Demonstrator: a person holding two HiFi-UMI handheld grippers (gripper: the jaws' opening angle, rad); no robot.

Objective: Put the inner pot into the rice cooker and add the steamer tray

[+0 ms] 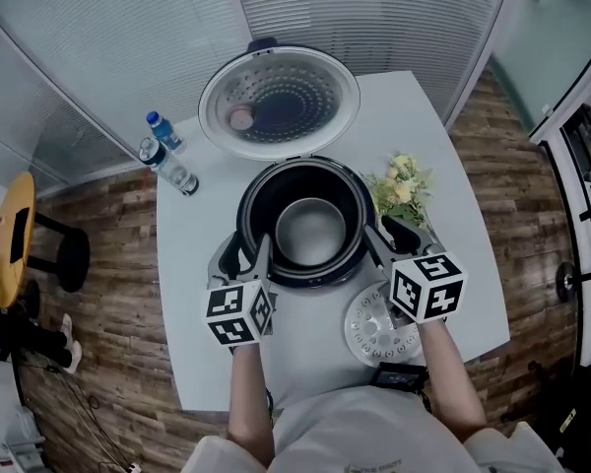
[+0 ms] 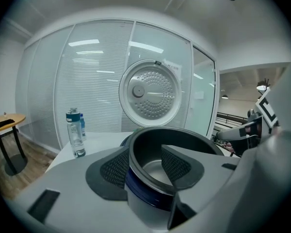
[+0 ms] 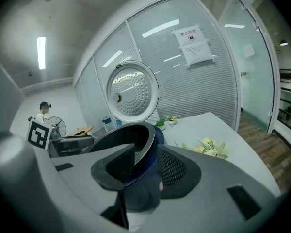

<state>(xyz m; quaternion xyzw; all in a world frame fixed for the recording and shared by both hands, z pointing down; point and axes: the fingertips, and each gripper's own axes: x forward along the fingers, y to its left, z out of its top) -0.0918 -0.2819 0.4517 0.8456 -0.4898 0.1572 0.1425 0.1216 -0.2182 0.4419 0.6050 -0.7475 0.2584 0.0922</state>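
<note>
Head view | round dark metal inner pot [image 1: 310, 230] seated inside black rice cooker [image 1: 315, 280], centre | left gripper [image 1: 246, 256], right gripper [image 1: 390, 236] astride its rim, jaws apart, likely releasing | white perforated steamer tray [image 1: 374, 333] waits near-right.

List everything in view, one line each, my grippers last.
Table: one, white, centre of head view.
Rice cooker: one, white and dark blue, mid-table, lid open.
Inner pot: one, dark with silvery bottom, inside the cooker.
Steamer tray: one, pale, table's near edge, right of centre.
Water bottles: two, clear with blue caps, table's far left.
Flowers: one bunch, pale yellow, right of cooker.
Side table: one, yellow top, far left.
Left gripper: grey, open, astride pot rim.
Right gripper: grey, open, astride pot rim.
</note>
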